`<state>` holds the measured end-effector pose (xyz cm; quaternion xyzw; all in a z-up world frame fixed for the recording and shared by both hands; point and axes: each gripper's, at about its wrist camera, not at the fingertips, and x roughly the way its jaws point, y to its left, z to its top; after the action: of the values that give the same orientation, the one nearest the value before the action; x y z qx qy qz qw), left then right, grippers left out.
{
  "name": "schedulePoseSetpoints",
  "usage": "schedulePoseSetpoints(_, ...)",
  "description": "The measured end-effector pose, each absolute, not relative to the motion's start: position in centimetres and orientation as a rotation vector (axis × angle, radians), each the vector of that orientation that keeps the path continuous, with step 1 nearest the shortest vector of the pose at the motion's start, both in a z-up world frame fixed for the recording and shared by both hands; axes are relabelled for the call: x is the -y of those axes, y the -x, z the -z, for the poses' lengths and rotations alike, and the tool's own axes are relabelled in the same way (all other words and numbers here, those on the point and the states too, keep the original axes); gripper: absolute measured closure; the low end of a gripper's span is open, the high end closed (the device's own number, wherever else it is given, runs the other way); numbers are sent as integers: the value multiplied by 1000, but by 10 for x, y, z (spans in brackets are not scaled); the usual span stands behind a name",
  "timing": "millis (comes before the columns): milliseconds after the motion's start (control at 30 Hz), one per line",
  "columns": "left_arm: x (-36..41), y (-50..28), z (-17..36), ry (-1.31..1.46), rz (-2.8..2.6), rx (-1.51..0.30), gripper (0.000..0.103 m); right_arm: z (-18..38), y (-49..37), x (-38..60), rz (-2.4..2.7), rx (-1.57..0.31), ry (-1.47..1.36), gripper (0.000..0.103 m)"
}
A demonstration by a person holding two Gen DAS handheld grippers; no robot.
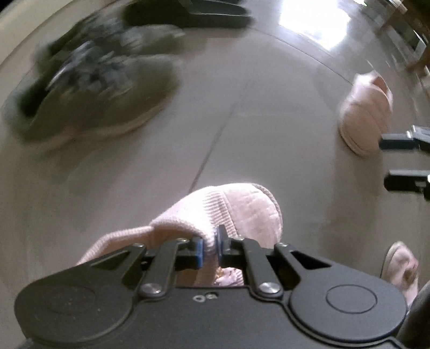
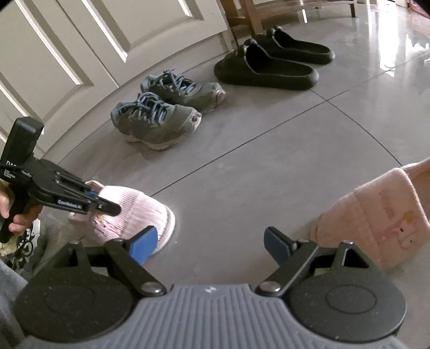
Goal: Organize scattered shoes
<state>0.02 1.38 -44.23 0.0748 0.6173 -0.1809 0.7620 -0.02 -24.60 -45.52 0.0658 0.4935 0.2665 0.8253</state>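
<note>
My left gripper (image 1: 211,247) is shut on the knitted collar of a pink slipper (image 1: 242,209), whose toe points away from me over the grey tiled floor. In the right wrist view that same pink slipper (image 2: 139,212) sits low at the left with the left gripper (image 2: 107,208) clamped on its top. The second pink slipper (image 2: 376,214) lies at the right, just beyond the right finger of my right gripper (image 2: 212,244), which is open with nothing between its blue pads. In the left wrist view the second pink slipper (image 1: 365,112) shows at the right, beside the right gripper (image 1: 403,161).
A pair of grey sneakers (image 2: 161,112) with blue laces and a pair of black slippers (image 2: 274,61) stand side by side near a panelled door (image 2: 53,53). Wooden furniture legs (image 2: 247,18) rise behind them. A hand (image 2: 16,222) holds the left gripper's handle.
</note>
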Motion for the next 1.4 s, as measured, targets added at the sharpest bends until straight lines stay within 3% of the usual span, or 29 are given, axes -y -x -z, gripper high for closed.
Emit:
schedulePoseSetpoints(600,171,-92,457,-649,850,-1205,96,446,45,324,-263,-972,-266,15)
schedulePoseSetpoints(800,200,-100,462,-786,901,-1155,95,449,61,345,-152,-959,-322,15)
schedulePoseSetpoints(933,215,-106,468,-778,826,-1161,74,449,59,348,-126,-956,-332,15)
schedulePoseSetpoints(1033,214,-104,467,-780,749,-1167,49,449,55,347,-129,-949,-307,15)
schedulePoseSetpoints(1400,159,-101,432,-639,546,-1154,45,448,-2,322,-429,-904,-60,15)
